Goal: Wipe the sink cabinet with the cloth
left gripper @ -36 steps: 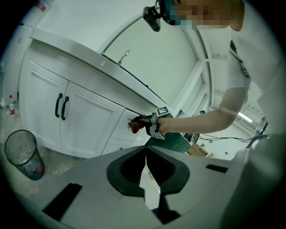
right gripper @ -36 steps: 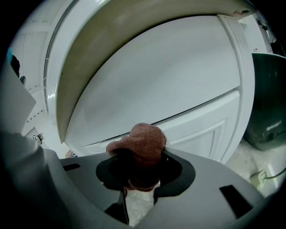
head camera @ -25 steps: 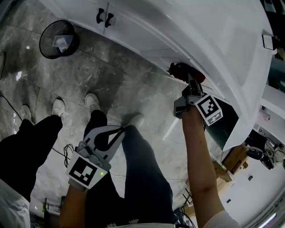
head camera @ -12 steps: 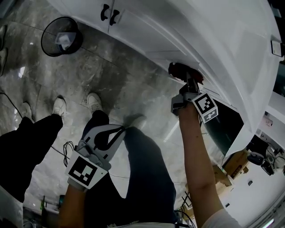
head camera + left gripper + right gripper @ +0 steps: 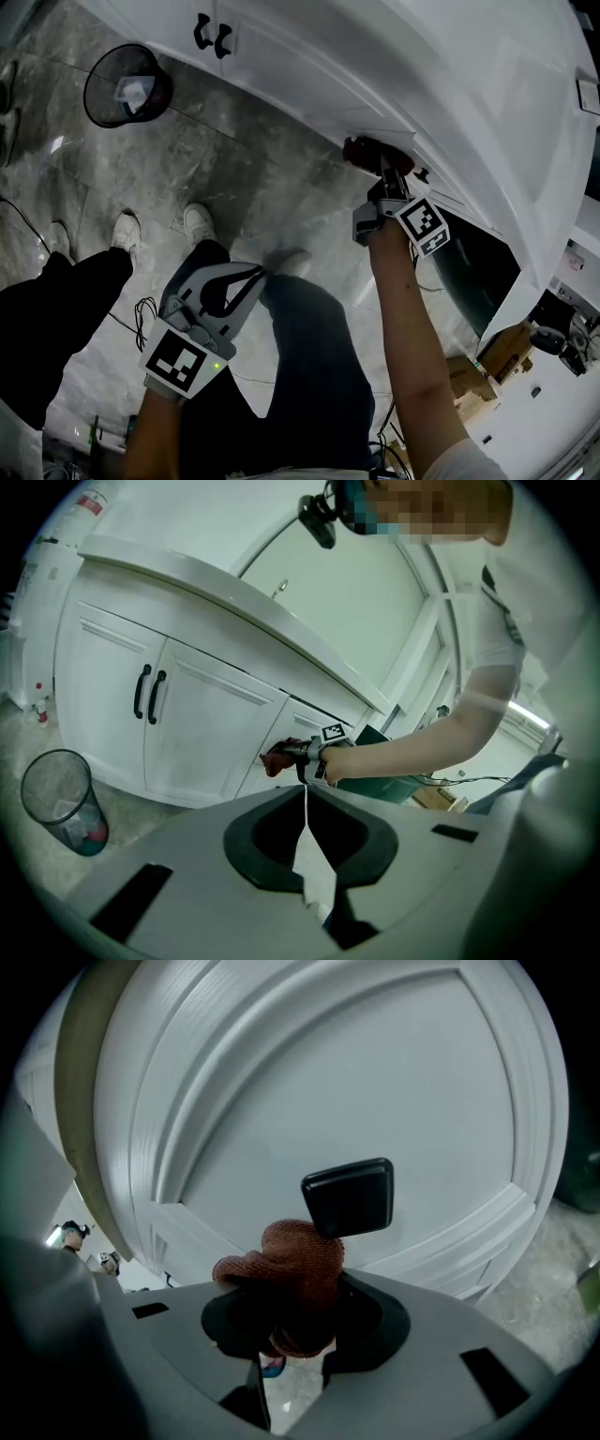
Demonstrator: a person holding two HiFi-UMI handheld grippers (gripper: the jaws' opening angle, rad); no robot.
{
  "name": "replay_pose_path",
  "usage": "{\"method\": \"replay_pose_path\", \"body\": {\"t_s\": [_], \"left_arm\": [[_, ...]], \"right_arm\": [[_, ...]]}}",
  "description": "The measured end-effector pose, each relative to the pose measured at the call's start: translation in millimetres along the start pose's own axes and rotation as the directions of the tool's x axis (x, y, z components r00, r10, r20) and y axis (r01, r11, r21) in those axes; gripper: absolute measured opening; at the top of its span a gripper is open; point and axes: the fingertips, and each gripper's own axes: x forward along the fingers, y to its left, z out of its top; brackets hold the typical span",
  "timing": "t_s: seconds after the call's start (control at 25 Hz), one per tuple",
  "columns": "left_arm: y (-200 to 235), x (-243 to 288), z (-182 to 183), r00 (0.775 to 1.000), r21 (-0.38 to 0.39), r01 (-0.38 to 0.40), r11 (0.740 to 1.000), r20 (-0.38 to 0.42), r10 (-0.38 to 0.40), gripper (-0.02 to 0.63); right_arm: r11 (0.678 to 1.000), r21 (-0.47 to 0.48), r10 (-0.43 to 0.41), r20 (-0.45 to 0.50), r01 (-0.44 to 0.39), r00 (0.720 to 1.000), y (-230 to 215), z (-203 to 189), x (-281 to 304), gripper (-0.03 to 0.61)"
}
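Rust-red cloth held against the white sink cabinet, right of centre in the head view.
The right claw (image 5: pixel 379 167) is clamped on the bunched rust-red knitted cloth (image 5: pixel 292 1274), which sits against the white panelled cabinet door (image 5: pixel 328 1072) just below its black rectangular handle (image 5: pixel 349 1196). At lower left, the left claw (image 5: pixel 306 797) has its jaws closed together on nothing, over the grey marble floor (image 5: pixel 234 178). A black mesh wastebasket (image 5: pixel 125 82) stands at upper left.

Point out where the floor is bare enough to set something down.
Bare marble floor lies between the waste bin, the cabinet base and the white shoes. It is crowded at lower left, with legs and cables.
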Motion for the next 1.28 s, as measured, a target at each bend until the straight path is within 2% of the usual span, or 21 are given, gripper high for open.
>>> {"method": "replay_pose_path", "body": {"t_s": [0.32,0.52,0.64,0.88,1.12,1.2,1.28], "left_arm": [[-12,22,-5,1.0,0.015,-0.001,1.0,-0.018,0.001,0.012],[-21,32,-6,1.0,0.015,-0.012,1.0,-0.029,0.012,0.012],[-29,37,-7,0.999,0.01,-0.017,1.0,-0.038,0.017,0.012],[-44,49,-7,0.999,0.012,-0.02,1.0,-0.04,0.021,0.012],[-58,60,-7,0.999,0.012,-0.027,1.0,-0.044,0.027,0.012],[-62,63,-7,0.999,0.009,-0.03,1.0,-0.041,0.03,0.012],[-65,65,-8,0.999,0.001,-0.032,0.999,-0.043,0.032,0.012]], "right_arm": [[0.995,0.046,0.092,-0.032,-0.09,0.995,-10,-2,3,0.138],[0.991,0.081,0.108,-0.035,-0.105,0.994,-22,3,-4,0.138],[0.992,0.069,0.112,-0.043,-0.109,0.993,-31,6,-10,0.138],[0.996,-0.021,0.086,-0.078,-0.088,0.993,-42,9,-15,0.137],[0.985,-0.17,-0.015,-0.103,-0.002,0.995,-60,18,-28,0.137],[0.986,-0.169,-0.032,-0.097,0.016,0.995,-70,24,-34,0.137],[0.992,-0.126,-0.033,-0.085,0.022,0.996,-80,29,-41,0.137]]}}
